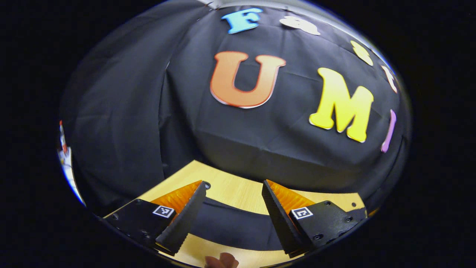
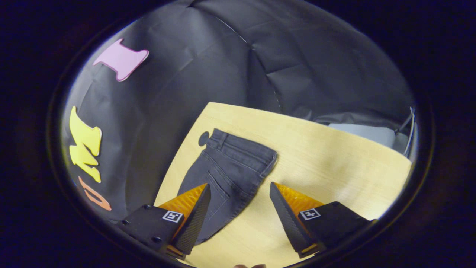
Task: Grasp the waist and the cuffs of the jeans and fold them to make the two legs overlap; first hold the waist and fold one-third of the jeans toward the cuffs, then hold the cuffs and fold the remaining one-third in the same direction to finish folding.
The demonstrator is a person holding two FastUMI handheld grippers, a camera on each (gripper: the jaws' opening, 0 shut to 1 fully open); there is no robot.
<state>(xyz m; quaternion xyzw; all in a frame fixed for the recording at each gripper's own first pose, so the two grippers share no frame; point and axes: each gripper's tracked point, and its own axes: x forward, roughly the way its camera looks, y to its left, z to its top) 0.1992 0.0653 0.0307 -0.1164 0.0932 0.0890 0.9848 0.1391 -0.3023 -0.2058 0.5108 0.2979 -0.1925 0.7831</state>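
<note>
Left gripper (image 1: 233, 208) wide open, empty, over dark jeans (image 1: 230, 225) lying across the wooden table (image 1: 230, 190). Right gripper (image 2: 240, 208) wide open, empty, above the jeans' waist end (image 2: 238, 156), flat near the table's far-left edge.

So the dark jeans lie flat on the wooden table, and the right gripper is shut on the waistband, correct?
Not quite. In the right gripper view the right gripper is open, its fingers apart above the jeans and gripping nothing. The jeans do lie flat on the wooden table.
</note>
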